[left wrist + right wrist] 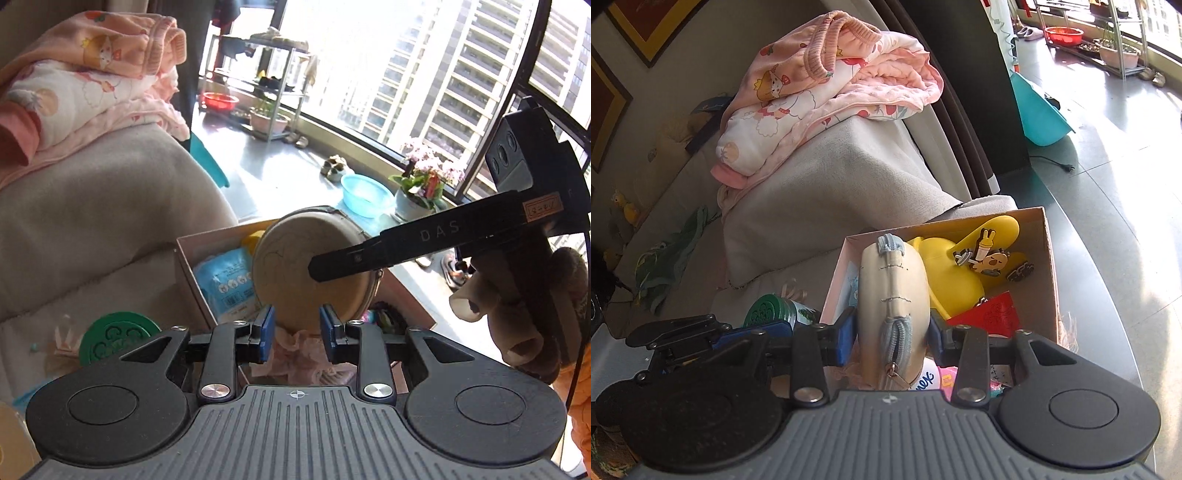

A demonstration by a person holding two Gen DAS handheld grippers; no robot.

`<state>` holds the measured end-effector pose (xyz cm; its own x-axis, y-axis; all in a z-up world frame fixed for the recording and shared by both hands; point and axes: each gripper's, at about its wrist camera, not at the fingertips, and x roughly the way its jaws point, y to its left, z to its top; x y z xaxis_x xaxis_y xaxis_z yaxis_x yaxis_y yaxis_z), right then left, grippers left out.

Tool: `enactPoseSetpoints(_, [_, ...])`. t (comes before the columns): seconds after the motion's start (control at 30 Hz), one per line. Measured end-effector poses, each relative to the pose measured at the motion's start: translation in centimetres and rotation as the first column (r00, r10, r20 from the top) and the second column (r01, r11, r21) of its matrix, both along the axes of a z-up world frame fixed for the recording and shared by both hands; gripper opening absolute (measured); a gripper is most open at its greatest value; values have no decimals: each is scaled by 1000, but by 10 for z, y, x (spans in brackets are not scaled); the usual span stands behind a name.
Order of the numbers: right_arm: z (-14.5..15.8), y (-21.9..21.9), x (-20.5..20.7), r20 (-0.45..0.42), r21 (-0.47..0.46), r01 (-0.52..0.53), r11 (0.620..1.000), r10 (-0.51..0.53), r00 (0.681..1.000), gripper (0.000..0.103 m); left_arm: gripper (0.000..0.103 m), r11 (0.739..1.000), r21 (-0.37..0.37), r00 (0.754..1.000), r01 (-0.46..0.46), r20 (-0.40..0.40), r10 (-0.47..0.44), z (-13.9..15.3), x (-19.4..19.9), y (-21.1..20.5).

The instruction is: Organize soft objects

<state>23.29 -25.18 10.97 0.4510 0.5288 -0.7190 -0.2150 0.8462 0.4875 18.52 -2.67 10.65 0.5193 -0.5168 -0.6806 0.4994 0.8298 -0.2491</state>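
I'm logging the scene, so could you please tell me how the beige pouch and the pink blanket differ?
The beige pouch is a small, stiff, round zippered case; the pink blanket is a large, limp, folded cloth. The pouch is plain, the blanket printed with cartoons. The pouch stands on edge over the cardboard box, pinched by the right gripper; the blanket lies untouched on the sofa arm. Both are soft goods.

- Ahead of your fingers and to their left you have the grey sofa (827,184), its arm rising beyond the fingertips.
- On that arm lies a heap of pink bedding (827,92), well beyond your fingers.
- A cardboard box (1051,266) sits straight ahead of your right fingertips.
- A green-lidded jar (772,308) lies just left of the box, near your left fingers.
- A green cloth (665,254) lies on the seat, far left.
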Motion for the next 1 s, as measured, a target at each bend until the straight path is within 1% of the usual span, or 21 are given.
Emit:
enactPoseSetpoints(0.07, [-2,0,1,-16,42,-16,999,16,1000,39,29,1000,11,1000,13,-12,-12,-6,-2,-4])
enactPoseSetpoints(0.13, [-7,2,3,-60,96,-43,994,49,997,39,28,1000,20,1000,21,-21,-21,-12,-3,-7])
enactPoseSetpoints(0.17, [-11,4,4,-81,95,-50,994,58,995,39,28,999,27,1000,23,-22,-22,-13,-3,-8])
enactPoseSetpoints(0.23, [-19,6,3,-91,78,-51,996,58,994,40,28,999,45,999,24,-25,-23,-15,-3,-10])
enactPoseSetpoints(0.3, [-21,1,1,-80,77,-30,997,36,996,44,29,998,54,999,28,-27,-27,-18,-3,-9])
enactPoseSetpoints(0.33, [-17,-2,-2,-56,61,-17,998,20,998,47,29,998,56,999,31,-29,-29,-19,-5,-8])
enactPoseSetpoints(0.37, [-12,-5,-5,-22,36,-11,999,12,1000,51,29,998,57,999,33,-30,-31,-20,-6,-8])
enactPoseSetpoints(0.4, [-4,-7,-9,23,2,-10,1000,10,1000,55,29,998,56,999,34,-31,-33,-21,-7,-7])
enactPoseSetpoints(0.43, [4,-8,-13,70,-36,0,999,3,998,63,29,998,54,999,34,-30,-33,-21,-10,-6])
enactPoseSetpoints(0.47, [15,-9,-18,130,-86,24,996,-12,991,67,29,998,49,999,32,-27,-31,-21,-11,-5])
enactPoseSetpoints(0.53, [28,-6,-26,215,-161,61,985,-25,976,68,29,999,38,999,27,-21,-26,-21,-15,-4])
enactPoseSetpoints(0.6, [39,2,-36,294,-224,79,971,-9,956,68,29,999,39,1000,17,-9,-17,-19,-20,-3])
enactPoseSetpoints(0.63, [41,7,-40,320,-243,80,967,3,947,68,29,999,46,1000,15,0,-15,-18,-24,-2])
enactPoseSetpoints(0.7, [43,22,-48,370,-279,67,958,43,928,67,29,998,59,1000,13,20,-15,-16,-33,3])
enactPoseSetpoints(0.77, [44,41,-53,416,-324,43,945,101,904,62,29,998,69,1000,6,30,-8,-13,-41,10])
enactPoseSetpoints(0.8, [42,49,-54,427,-331,28,943,123,896,59,29,997,73,999,-4,34,2,-11,-45,16])
enactPoseSetpoints(0.83, [40,56,-54,421,-330,4,944,143,896,54,29,997,73,999,-14,36,12,-9,-51,22])
enactPoseSetpoints(0.87, [36,62,-52,402,-329,-23,944,162,901,52,29,997,70,999,-25,37,23,-8,-56,29])
enactPoseSetpoints(0.93, [21,72,-48,345,-344,-66,937,191,919,51,29,997,55,998,-55,44,52,-4,-70,48])
enactPoseSetpoints(1.0, [-4,82,-46,319,-409,-48,911,192,928,52,29,995,41,995,-92,48,90,-3,-84,65])
